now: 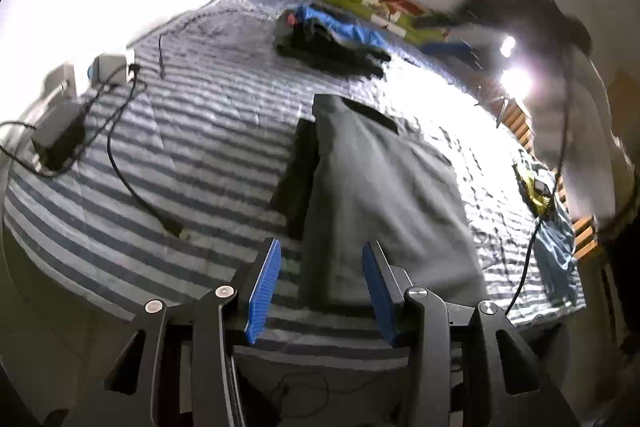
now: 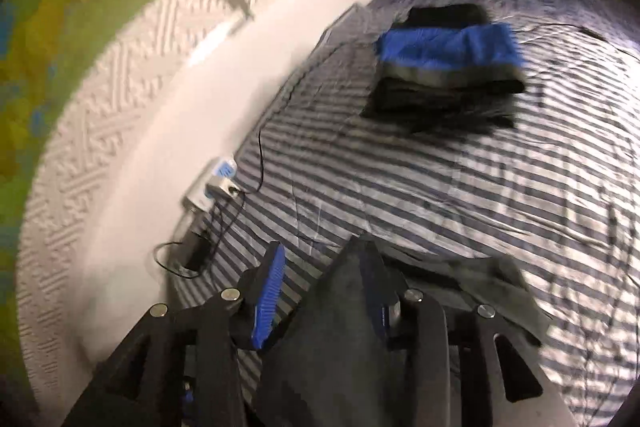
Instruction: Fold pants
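Observation:
Grey pants (image 1: 384,187) lie folded lengthwise on the striped bed cover (image 1: 200,155), with a darker layer showing along their left side. My left gripper (image 1: 320,247) is open just above their near end, the blue pads (image 1: 264,283) apart and pressing on nothing. In the right wrist view a fold of the grey pants (image 2: 332,311) rises between the jaws of my right gripper (image 2: 322,255) and leans on the right finger, partly hiding it. The left pad (image 2: 270,299) stands clear of the cloth, so this gripper is open too.
A stack of folded black and blue clothes (image 1: 332,39) (image 2: 444,67) sits farther up the bed. Small boxes with black cables (image 1: 108,71) (image 2: 216,183) lie by the white wall. A light blue cloth (image 1: 556,247) and a bright lamp (image 1: 516,79) are on the right.

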Motion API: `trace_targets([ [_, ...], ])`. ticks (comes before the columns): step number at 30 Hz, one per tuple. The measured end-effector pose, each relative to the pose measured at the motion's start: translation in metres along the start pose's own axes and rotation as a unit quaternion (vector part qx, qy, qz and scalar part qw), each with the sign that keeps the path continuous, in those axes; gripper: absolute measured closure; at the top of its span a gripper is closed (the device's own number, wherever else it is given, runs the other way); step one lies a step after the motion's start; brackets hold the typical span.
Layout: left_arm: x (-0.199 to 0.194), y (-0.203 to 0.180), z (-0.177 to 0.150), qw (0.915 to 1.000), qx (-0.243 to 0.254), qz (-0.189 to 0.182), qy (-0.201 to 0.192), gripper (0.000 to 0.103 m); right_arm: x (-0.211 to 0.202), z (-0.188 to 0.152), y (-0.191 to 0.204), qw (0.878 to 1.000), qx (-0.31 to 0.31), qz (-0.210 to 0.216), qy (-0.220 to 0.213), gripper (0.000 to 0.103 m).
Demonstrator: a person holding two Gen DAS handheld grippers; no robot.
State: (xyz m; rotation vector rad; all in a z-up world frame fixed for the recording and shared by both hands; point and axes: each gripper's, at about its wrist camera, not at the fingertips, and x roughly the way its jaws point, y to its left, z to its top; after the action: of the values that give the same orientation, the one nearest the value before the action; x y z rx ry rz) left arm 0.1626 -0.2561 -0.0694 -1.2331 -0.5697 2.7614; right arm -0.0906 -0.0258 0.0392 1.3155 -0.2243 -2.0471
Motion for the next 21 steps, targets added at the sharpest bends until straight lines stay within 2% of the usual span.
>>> trace_targets([
  [2, -0.003, -0.008, 0.006, 0.9999, 0.012, 0.003, -0.002, 0.057, -0.022, -0.015, -0.012, 1.000, 0.007, 0.000, -0.015, 0.067],
  [5, 0.005, -0.023, 0.016, 0.9994, 0.035, 0.000, 0.007, 0.057, -0.049, -0.059, -0.042, 0.999, 0.022, -0.017, -0.031, 0.067],
  [9, 0.019, -0.054, 0.025, 0.9969, 0.076, -0.005, 0.021, 0.057, -0.071, -0.126, -0.084, 0.992, 0.059, -0.089, -0.067, 0.067],
  [10, 0.024, -0.062, 0.027, 0.9960, 0.085, -0.005, 0.026, 0.057, -0.075, -0.145, -0.094, 0.990, 0.076, -0.093, -0.073, 0.067],
  [13, 0.043, -0.083, 0.034, 0.9929, 0.111, -0.008, 0.043, 0.057, -0.077, -0.191, -0.116, 0.986, 0.127, -0.078, -0.070, 0.067],
  [16, 0.058, -0.100, 0.035, 0.9906, 0.121, -0.017, 0.061, 0.057, -0.071, -0.227, -0.114, 0.987, 0.137, -0.064, -0.054, 0.067],
  [21, 0.079, -0.134, 0.022, 0.9837, 0.161, -0.025, 0.077, 0.057, -0.038, -0.251, -0.098, 0.992, 0.121, -0.028, -0.011, 0.073],
])
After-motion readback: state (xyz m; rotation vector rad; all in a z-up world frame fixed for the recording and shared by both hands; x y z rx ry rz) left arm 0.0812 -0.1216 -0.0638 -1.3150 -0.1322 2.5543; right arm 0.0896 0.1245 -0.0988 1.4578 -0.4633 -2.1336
